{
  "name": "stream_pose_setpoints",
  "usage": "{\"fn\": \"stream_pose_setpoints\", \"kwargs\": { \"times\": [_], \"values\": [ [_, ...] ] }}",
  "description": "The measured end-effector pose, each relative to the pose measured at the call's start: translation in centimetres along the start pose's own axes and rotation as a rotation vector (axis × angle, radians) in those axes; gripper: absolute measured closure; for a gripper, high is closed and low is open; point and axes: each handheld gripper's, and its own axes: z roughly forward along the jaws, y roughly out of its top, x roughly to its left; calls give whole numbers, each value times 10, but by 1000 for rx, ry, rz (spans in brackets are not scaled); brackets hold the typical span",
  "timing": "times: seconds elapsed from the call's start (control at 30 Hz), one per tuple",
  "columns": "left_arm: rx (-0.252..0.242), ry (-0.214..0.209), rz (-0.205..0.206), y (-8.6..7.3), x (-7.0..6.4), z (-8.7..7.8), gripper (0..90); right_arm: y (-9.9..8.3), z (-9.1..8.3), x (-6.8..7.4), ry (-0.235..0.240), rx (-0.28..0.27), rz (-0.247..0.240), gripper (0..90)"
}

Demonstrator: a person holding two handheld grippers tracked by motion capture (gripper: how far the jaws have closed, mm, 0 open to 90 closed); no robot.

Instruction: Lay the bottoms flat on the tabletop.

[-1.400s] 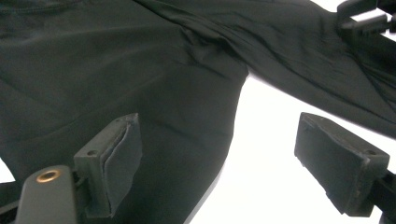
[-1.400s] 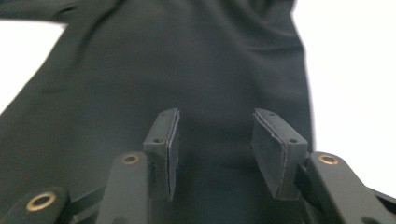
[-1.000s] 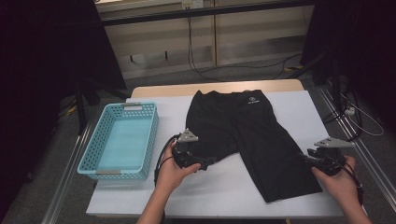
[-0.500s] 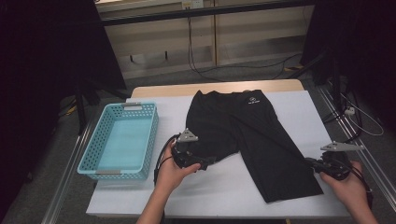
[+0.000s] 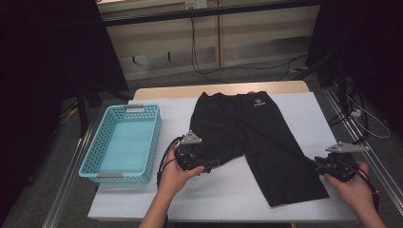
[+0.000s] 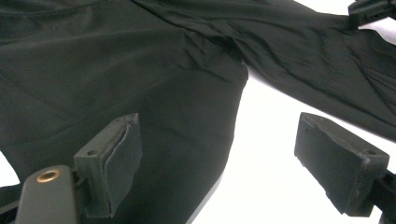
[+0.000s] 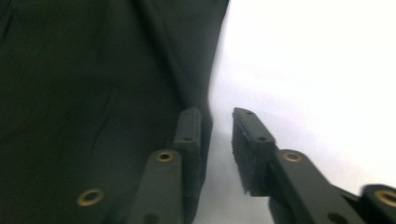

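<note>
Black shorts (image 5: 247,137) lie flat on the white table, waistband at the far side and both legs pointing toward me. My left gripper (image 5: 211,166) sits at the hem of the left leg. In the left gripper view it (image 6: 224,163) is wide open, one jaw over the cloth (image 6: 140,93) and the other over bare table. My right gripper (image 5: 317,164) rests at the outer edge of the right leg near its hem. Its jaws (image 7: 217,137) stand a narrow gap apart, with the cloth edge (image 7: 93,93) beside the left jaw and nothing pinched.
A light blue plastic basket (image 5: 91,156) stands empty on the table's left side. Bare white table (image 5: 228,199) lies between the two legs and along the near edge. Metal rails run along both sides of the table, with cables on the floor beyond.
My right hand and gripper have slid slightly to the right and toward me, along the edge of the right leg. The left gripper and the shorts have stayed put.
</note>
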Motion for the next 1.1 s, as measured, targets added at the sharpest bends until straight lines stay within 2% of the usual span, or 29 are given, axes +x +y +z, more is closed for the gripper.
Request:
{"fn": "stream_pose_setpoints", "kwargs": {
  "times": [0.07, 0.17, 0.27, 0.37, 0.43, 0.5, 0.53, 0.57, 0.6, 0.7, 0.77, 0.83, 0.93, 1.03, 1.1],
  "values": [
    [-1, 3, -3, 0, 1, 0, 155, 6, 5, -1, -12, -13, 4, 673],
    [4, 1, -2, -1, 1, 1, 155, 17, 17, -2, -6, -24, -6, 624],
    [5, 2, -1, 0, 1, 1, 155, 32, 31, -3, -7, -29, 12, 615],
    [3, 6, 4, 0, 1, 1, 155, 39, 45, -3, -15, -3, -1, 616],
    [6, 4, 2, -1, 2, 0, 155, 41, 53, -2, -7, 1, 2, 648],
    [10, 11, 0, -1, 3, 0, 154, 41, 58, -1, 7, -23, 22, 707],
    [4, 11, -2, -1, 3, 0, 154, 42, 59, -1, 6, -28, 25, 811],
    [3, 8, -3, -2, 4, 0, 154, 42, 60, -1, 28, -26, 31, 883],
    [3, 10, -3, -2, 4, 0, 154, 43, 61, -1, 62, -27, 32, 899],
    [3, 6, -2, -1, 4, 1, 154, 45, 60, -4, 77, -14, 45, 900],
    [2, 6, -1, -1, 4, 1, 154, 48, 59, -11, 17, -29, 37, 900],
    [1, 5, -3, -1, 4, 1, 155, 48, 59, -18, 9, -40, 74, 900],
    [6, 4, -4, -2, 4, 1, 155, 47, 61, -23, -20, -38, 80, 900],
    [5, 2, -4, -2, 4, 3, 155, 45, 63, -24, -22, -39, 87, 900],
    [8, 0, -4, -2, 4, 2, 155, 46, 62, -21, -36, -38, 55, 808]
  ]
}}
